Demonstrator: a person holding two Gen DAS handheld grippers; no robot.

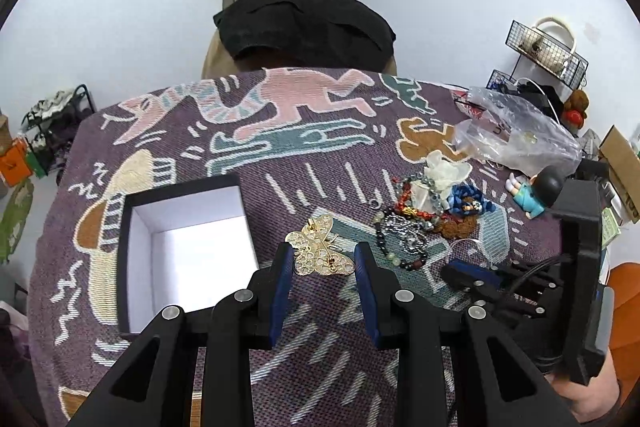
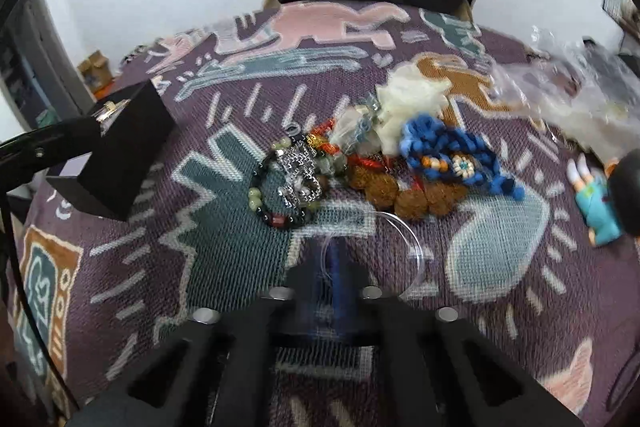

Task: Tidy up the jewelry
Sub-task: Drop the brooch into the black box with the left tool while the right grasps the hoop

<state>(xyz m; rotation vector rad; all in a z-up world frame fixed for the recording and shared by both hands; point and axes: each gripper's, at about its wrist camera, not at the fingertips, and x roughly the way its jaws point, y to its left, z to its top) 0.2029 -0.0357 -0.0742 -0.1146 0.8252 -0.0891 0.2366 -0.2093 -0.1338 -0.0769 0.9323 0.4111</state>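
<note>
Left gripper (image 1: 323,259): jaws apart, the gold filigree butterfly brooch (image 1: 320,247) lying between the blue-padded fingers (image 1: 283,279), pin side up, on the purple woven cloth with cartoon figures (image 1: 304,183). Cannot tell whether the pads touch the brooch.

Open black box with white lining (image 1: 188,247): just left of the left gripper, toward the cloth's left edge. In the right wrist view its dark outer wall (image 2: 120,155) shows at left.

Right gripper (image 2: 334,267): jaws closed together, blurred; a clear thin plastic ring (image 2: 404,239) appears pinched at the tips, though the blur leaves this uncertain.

Jewelry heap, mid-cloth toward the right edge:
- dark bead bracelet with pale green and red beads (image 2: 280,203), nearest the right gripper
- silver chain bundle (image 2: 300,167) lying on it
- brown knobbly seed bracelet (image 2: 404,197)
- blue braided cord with beaded flower (image 2: 456,159)
- red-orange bead strand (image 2: 324,143)
- cream fabric flower (image 2: 412,103) at the far side

Small figurine in teal clothes with dark hair (image 1: 536,191): lying at the right edge. Crumpled clear plastic bag (image 1: 516,135) beyond it. No legible writing or labels.
</note>
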